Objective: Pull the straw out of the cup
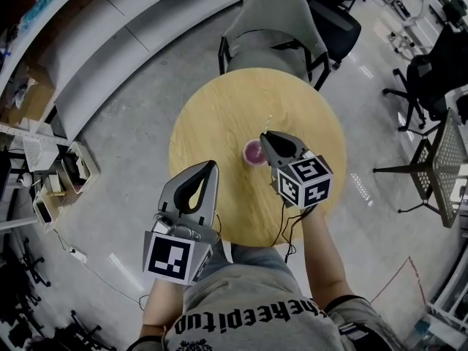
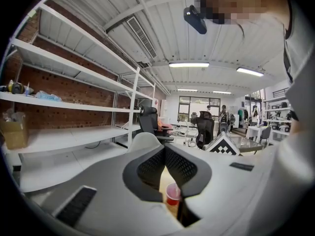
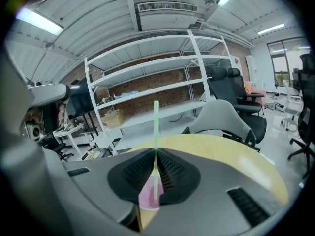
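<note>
A pink cup (image 1: 254, 152) stands near the middle of the round wooden table (image 1: 219, 108). My right gripper (image 1: 265, 135) hovers just over the cup's right rim, shut on a thin green straw (image 3: 156, 127). The straw stands upright between the pads, its top well above them and its lower end over the cup (image 3: 147, 196). In the head view the straw (image 1: 268, 122) shows only as a faint pale line. My left gripper (image 1: 213, 165) hangs over the table's near left edge, apart from the cup, with its tips together and nothing between them. The cup (image 2: 173, 194) shows below its jaws.
A grey chair (image 1: 272, 20) stands at the table's far side, with dark office chairs (image 1: 420, 79) and a mesh side table (image 1: 446, 163) to the right. White shelving (image 1: 95, 42) runs along the left. The person's legs press against the near edge.
</note>
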Motion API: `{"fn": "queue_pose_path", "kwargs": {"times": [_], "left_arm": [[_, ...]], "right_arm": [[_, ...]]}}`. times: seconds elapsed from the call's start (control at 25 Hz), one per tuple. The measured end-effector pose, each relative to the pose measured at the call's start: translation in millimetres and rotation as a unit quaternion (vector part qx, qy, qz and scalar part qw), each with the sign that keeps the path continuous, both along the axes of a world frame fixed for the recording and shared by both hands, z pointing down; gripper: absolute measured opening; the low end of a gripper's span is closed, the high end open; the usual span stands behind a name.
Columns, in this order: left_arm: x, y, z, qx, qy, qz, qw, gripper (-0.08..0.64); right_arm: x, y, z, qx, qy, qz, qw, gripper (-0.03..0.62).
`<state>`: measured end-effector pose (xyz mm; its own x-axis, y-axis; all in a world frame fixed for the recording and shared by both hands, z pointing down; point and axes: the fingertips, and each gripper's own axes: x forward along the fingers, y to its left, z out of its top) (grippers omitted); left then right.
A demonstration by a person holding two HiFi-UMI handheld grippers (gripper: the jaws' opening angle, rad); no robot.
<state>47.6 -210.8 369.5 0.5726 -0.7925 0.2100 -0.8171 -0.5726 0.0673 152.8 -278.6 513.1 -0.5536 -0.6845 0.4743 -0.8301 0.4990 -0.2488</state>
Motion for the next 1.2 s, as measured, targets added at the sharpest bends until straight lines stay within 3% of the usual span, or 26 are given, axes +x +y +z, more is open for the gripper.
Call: {"fn": "queue_pose_path", "kwargs": {"times": [0.72, 1.2], "left_arm": [[7.8, 9.5, -15.3, 0.011, 0.01, 0.089, 0.9959, 0.025], [25.2, 20.8, -24.0, 0.017, 0.018, 0.155, 0.9875, 0.025]], "right_arm": [[5.5, 29.6, -49.9, 0.043, 0.008, 0.073, 0.996, 0.034], [11.4, 60.4, -92.1, 0.085, 0.012, 0.117, 0.989, 0.032]]}}
